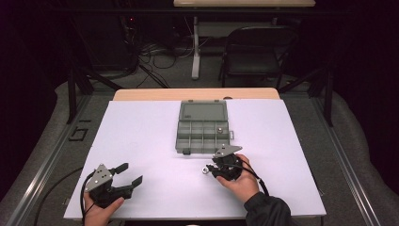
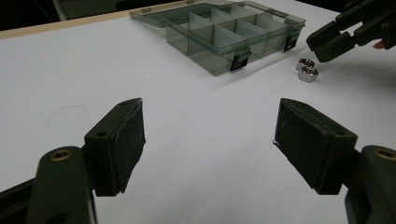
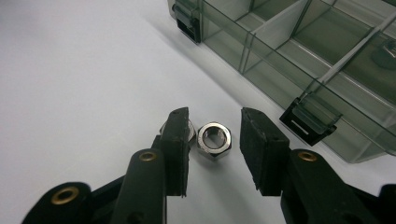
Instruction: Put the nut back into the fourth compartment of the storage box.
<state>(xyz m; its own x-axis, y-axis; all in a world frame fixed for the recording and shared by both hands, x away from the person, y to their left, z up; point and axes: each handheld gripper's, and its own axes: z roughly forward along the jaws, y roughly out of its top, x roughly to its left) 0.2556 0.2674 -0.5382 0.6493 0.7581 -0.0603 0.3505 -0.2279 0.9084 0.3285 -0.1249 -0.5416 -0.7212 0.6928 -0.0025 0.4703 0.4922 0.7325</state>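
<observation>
Two steel hex nuts lie side by side on the white sheet in front of the box. One nut [image 3: 214,140] sits between the jaws of my right gripper [image 3: 215,121], with a gap on each side and no pad pressing on it. The second nut [image 3: 191,129] is half hidden behind the left jaw. From above, the right gripper [image 1: 209,168] points left at the nuts [image 1: 205,170]. My left gripper [image 1: 130,173] rests near the front left, jaws wide apart with nothing between them [image 2: 210,121]. Its view shows the nuts [image 2: 307,73] under the right gripper's fingertips [image 2: 334,39].
A smoky clear compartment box [image 1: 180,141] stands open mid-table, lid [image 1: 203,111] laid back, latches [image 3: 308,122] facing me. One compartment holds a small metal part [image 1: 219,130]. The white sheet [image 1: 141,136] covers the table. A black chair [image 1: 256,52] stands beyond the far edge.
</observation>
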